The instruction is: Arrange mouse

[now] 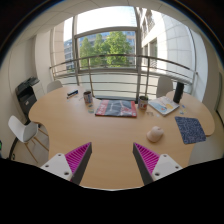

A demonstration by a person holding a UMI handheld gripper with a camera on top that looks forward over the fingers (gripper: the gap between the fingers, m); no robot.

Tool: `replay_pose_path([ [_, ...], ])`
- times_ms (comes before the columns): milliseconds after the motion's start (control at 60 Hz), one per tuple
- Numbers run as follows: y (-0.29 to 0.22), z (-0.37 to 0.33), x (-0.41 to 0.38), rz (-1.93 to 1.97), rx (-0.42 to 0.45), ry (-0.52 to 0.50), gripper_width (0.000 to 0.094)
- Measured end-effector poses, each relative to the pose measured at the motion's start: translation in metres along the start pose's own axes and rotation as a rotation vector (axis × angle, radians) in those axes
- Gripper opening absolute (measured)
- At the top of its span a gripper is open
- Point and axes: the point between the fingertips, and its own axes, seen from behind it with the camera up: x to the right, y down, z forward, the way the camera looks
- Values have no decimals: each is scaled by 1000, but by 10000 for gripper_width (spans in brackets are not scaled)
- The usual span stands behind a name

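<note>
Both pink-padded fingers of the gripper (111,160) are hanging wide apart above the table's (90,135) near edge, gripping nothing. It is looking like the approach step: the mouse (155,133) is sitting right of centre, well beyond the fingers, just beside the dark mouse pad (189,128) at the right edge. Next move is calling for a reach forward and right. No writing is reading clearly on the magazine (116,107).

No legible text, label, brand, number or sign anywhere. Printed covers on the flat items along the desk's (100,135) far edge, colours only, lettering too small to read. Nothing readable on the patterned mat (189,128) near the desk's right edge.
</note>
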Motion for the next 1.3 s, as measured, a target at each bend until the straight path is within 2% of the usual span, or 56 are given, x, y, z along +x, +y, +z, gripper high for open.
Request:
replay_pose_path([
  [133, 31, 16, 27, 23, -40, 27, 848],
  [333, 76, 84, 156, 46, -106, 90, 849],
  [550, 61, 165, 227, 68, -50, 103, 850],
  [733, 58, 228, 234, 112, -79, 44, 850],
  [783, 42, 238, 239, 95, -45, 52, 848],
  [900, 31, 258, 230, 100, -47, 11, 844],
  [950, 26, 265, 231, 84, -44, 20, 811],
  [983, 26, 272, 233, 67, -41, 32, 757],
  [1050, 24, 278, 244, 18, -39, 78, 566],
  [1217, 20, 278, 243, -28, -19, 55, 440],
  [1300, 19, 277, 240, -42, -24, 36, 405],
])
